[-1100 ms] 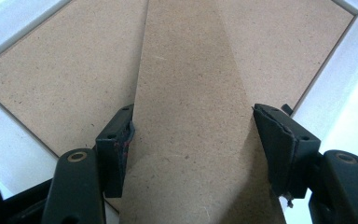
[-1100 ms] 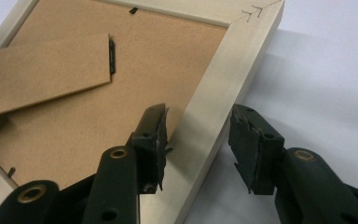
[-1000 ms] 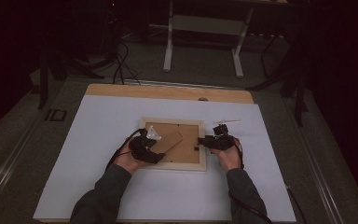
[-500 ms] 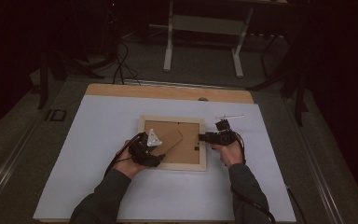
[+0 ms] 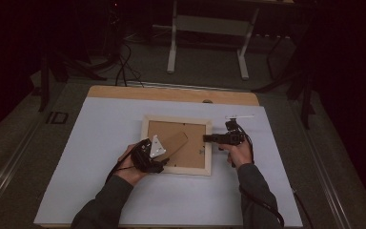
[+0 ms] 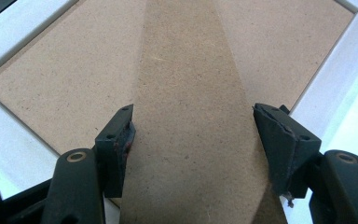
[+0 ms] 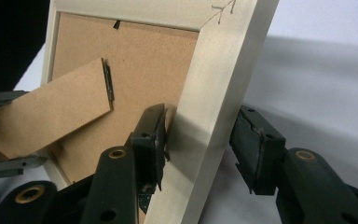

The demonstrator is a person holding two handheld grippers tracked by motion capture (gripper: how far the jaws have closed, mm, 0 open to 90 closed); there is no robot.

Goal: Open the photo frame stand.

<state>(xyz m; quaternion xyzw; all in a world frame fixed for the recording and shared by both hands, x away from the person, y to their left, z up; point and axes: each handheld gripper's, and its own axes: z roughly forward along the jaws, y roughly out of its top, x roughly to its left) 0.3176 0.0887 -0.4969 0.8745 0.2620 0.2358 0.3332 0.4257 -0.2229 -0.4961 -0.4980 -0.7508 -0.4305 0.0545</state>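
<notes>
With my left gripper (image 6: 193,140) clamped across the brown fibreboard easel stand (image 6: 191,93) and my right gripper (image 7: 200,140) straddling the rail of the pale wooden picture frame (image 7: 214,93) lying face-down mid-table, a hard pull risks snapping the stand's hinge.

The picture frame (image 7: 214,93) is made of pale wood with a smooth matt finish, its backing board (image 6: 51,70) and fold-out stand (image 6: 191,116) are cut from rough, speckled brown fibreboard, and the table (image 5: 100,143) is covered in plain matt white.
</notes>
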